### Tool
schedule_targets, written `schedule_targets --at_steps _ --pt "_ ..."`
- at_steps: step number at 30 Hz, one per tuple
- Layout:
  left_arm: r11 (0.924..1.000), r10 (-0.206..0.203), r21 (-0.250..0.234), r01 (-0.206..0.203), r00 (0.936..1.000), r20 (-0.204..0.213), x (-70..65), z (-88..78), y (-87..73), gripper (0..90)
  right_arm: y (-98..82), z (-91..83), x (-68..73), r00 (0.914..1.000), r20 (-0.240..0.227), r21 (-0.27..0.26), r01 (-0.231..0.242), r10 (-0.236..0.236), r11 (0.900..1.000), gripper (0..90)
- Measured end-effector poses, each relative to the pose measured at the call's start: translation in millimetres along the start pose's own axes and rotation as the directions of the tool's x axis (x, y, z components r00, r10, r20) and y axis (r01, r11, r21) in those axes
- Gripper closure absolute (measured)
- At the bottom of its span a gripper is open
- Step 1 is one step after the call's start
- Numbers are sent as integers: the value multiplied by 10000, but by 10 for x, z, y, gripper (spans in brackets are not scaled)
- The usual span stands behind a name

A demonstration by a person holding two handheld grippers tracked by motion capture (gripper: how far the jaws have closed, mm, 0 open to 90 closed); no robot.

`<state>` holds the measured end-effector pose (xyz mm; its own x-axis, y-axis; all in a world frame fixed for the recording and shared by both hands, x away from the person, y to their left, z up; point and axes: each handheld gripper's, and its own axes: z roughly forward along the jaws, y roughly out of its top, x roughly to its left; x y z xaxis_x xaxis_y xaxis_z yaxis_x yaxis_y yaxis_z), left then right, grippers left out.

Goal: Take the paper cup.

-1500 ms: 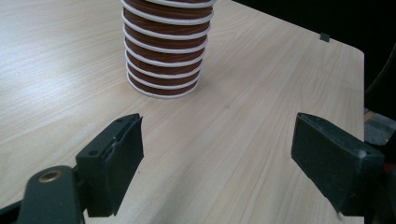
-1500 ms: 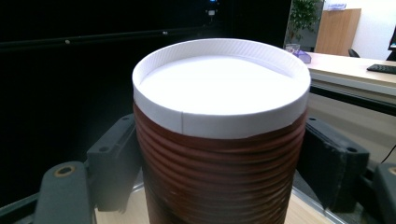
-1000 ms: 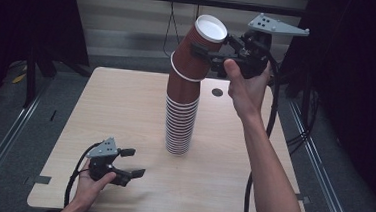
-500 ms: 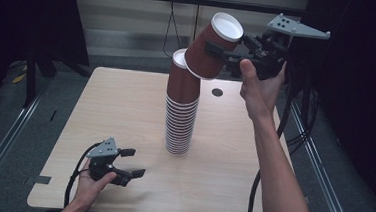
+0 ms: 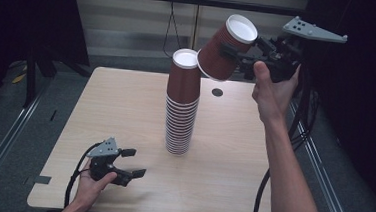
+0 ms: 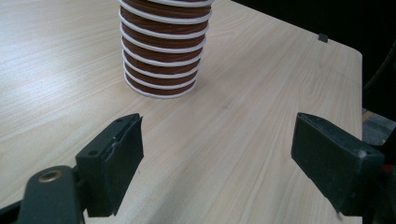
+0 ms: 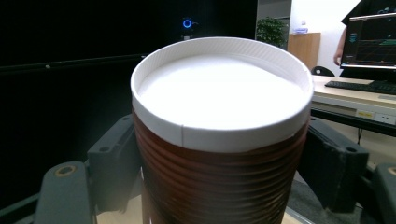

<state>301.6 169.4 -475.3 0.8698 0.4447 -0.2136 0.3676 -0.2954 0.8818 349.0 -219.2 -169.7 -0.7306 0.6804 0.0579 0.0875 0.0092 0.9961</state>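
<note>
From the high view, a tall stack of brown cups [image 5: 181, 110] stands upside down near the middle of the table [image 5: 232, 154]. The right hand [image 5: 272, 92] holds the right gripper [image 5: 239, 57] up high, past the top of the stack. Its claw is closed on one brown cup [image 5: 225, 48]. This cup is tipped to the side in the air, just beside the top of the stack but not on it. I think it is held high and off to the side so that it clears the other cups and can be set down somewhere else. The left hand [image 5: 90, 184] rests at the near corner of the table, well apart from the stack. The left gripper [image 5: 134, 162] waits there, out of the way.

In the left gripper view, the two black jaws stand wide apart with nothing between them, so this claw is open and empty. It points across the bare wood [image 6: 233, 140] at the bottom of the stack [image 6: 161, 70], which sits flat on the table, so it looks steady with no help.

In the right gripper view, the cup [image 7: 222, 98] sits right up close with its white end facing the camera. A black jaw presses on each side, so the grip looks firm. The brown wall has many ridges, and from this close I cannot tell if it is one ribbed cup or a few stuck together.
</note>
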Motion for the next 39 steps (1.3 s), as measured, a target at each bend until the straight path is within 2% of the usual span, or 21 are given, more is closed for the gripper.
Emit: schedule_targets --at_steps 5,8,16,17,24,26,28,29,34,39 --pt "10000 78 28 -78 9999 -141 -17 5 4 165 -30 -86 -51 9998 209 83 -29 27 10000 218" --pt "9999 102 -109 -100 9998 174 -29 5 16 163 -106 -133 -96 9995 300 120 -128 124 9998 218" --pt "9995 146 -292 -138 9995 269 -72 22 58 162 -243 -214 -178 9983 487 353 -326 309 9988 218" --pt "9993 251 -301 -242 9992 322 -94 30 87 162 -270 -217 -182 9982 514 421 -333 311 9986 218" --pt "9983 425 -421 -405 9980 471 -154 63 174 162 -441 -224 -200 9977 495 703 -489 455 9963 219" --pt "9979 395 -549 -355 9965 738 -159 73 202 160 -502 -229 -209 9977 436 759 -556 524 9956 218" --pt "9978 483 -475 -452 9967 656 -169 79 233 158 -597 -236 -210 9975 418 902 -611 575 9940 218" --pt "9976 425 -574 -381 9960 787 -167 83 247 158 -597 -236 -210 9975 418 902 -611 575 9940 218" --pt "9966 585 -610 -546 9963 634 -181 86 333 159 -731 -256 -221 9968 349 1042 -753 721 9917 219" --pt "9950 719 -748 -669 9952 671 -206 114 417 159 -847 -266 -188 9968 300 1296 -779 746 9885 219"
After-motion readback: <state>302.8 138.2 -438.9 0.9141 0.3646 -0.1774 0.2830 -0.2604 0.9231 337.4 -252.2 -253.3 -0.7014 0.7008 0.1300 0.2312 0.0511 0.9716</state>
